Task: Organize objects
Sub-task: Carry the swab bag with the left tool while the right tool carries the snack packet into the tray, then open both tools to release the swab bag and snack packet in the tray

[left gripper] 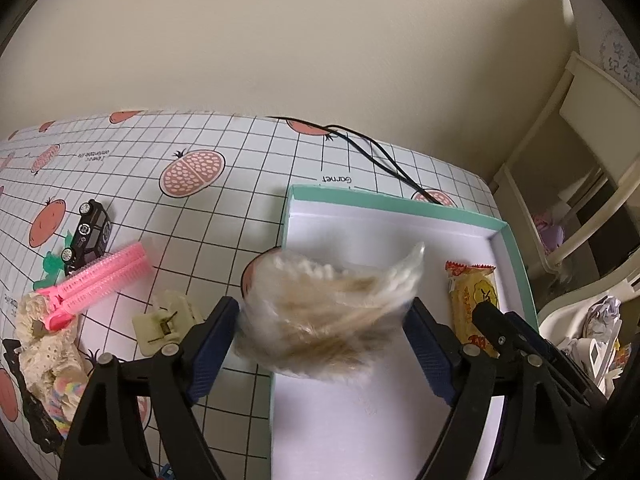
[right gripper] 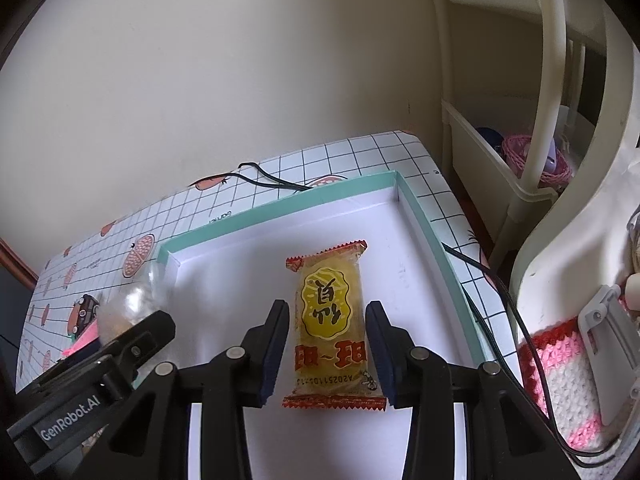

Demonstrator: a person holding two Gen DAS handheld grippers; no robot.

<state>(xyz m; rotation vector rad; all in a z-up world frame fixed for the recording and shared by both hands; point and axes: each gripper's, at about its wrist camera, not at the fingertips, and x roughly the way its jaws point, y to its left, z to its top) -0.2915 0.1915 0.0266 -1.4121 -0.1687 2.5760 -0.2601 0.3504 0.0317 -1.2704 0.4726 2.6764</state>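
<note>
Left gripper (left gripper: 322, 316), jaws spread: blurred cotton-swab bag (left gripper: 332, 316) dropping into box (left gripper: 516, 248). Right gripper (right gripper: 326, 344), jaws spread, straddles snack packet (right gripper: 330, 328) at centre frame. Next: fetch pink clip (left gripper: 100, 280)

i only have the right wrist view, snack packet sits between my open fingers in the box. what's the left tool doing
Observer: The left tool is over the near left part of the box, with a clear bag of cotton swabs between its open fingers; the bag is blurred.
Operator: what's still out on the table
Observer: Left of the box lie a pink hair roller clip, a black toy car and a cream clip.
Operator: anything else over there
Observer: At the far left edge sits a cream lace scrunchie.
</note>
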